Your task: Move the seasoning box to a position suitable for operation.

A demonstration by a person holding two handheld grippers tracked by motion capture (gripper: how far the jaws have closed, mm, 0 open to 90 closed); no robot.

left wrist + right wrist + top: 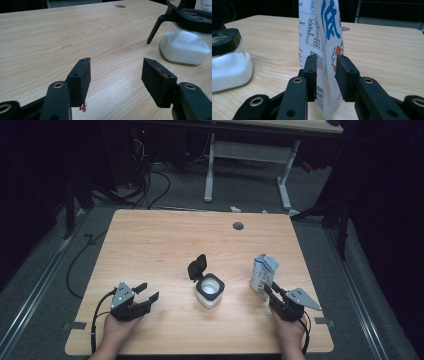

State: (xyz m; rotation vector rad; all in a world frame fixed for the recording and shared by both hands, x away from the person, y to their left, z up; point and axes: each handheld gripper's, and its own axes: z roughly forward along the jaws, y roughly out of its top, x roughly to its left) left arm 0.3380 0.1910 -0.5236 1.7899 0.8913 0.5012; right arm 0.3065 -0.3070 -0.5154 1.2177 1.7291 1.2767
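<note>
Right claw (pixel 325 75) sits at the near right of the counter (pixel 150 250), its jaws spread to either side of the bag (pixel 322 37), a white pouch with blue print that stands upright. In the right gripper view the bag's edge runs between the two pads; the left pad lies against or just beside the printed face, the right pad shows a sliver of gap, so the pads are not pressing and the bag stands on its own. Reads as a release: bag set down, grip let go. In the high view the bag (pixel 263 272) stands right of the jar (pixel 210 291), apart from it, with the right claw (pixel 270 289) just near of it. The jar is at counter centre, lid (pixel 197 266) flipped up and back on its hinge, white granules inside, about half full seen from the left gripper view (pixel 185 47). Left claw (pixel 147 292) rests at the near left, jaws spread wide, nothing between them, well apart from the jar. Judgement: pouring looks done or paused. Next move likely calls for drawing the right claw straight back toward the near edge without brushing the bag, which is light and would tip easily. Then the lid needs pressing down; the left claw is free and may have to steady the jar.
</note>
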